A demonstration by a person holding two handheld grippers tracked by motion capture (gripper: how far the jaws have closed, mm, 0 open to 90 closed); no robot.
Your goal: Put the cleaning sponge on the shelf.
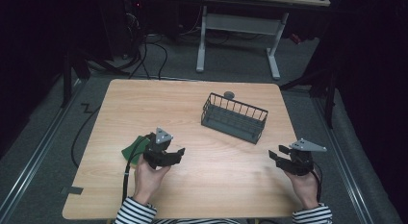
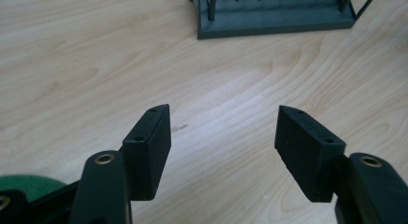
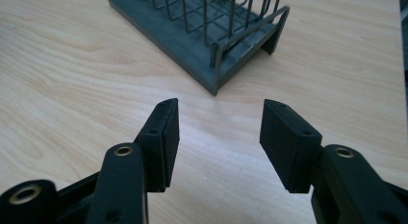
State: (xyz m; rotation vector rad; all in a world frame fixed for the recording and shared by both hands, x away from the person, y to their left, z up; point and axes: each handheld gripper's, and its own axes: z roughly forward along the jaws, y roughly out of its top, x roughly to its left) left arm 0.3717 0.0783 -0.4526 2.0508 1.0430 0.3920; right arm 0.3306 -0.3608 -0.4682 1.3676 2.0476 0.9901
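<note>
A grey wire basket point(image 1: 234, 118) stands on the wooden table point(image 1: 144, 104), right of centre; its base point(image 2: 274, 17) and its near corner point(image 3: 216, 51) also show in the two gripper views. My left gripper point(image 1: 179, 154) is held over the table's front left, open, with nothing between its jaws point(image 2: 223, 137). A green cloth point(image 1: 134, 148) lies just left of it, and its edge point(image 2: 29, 183) shows in the left gripper view. My right gripper point(image 1: 278, 154) hovers near the front right edge, open and empty point(image 3: 219, 137), pointing toward the basket.
A small dark round object point(image 1: 229, 94) sits just behind the basket. Beyond the table stand a white desk frame point(image 1: 240, 27) and cables on the floor point(image 1: 154, 51). A black cable point(image 1: 82, 132) hangs off the table's left side.
</note>
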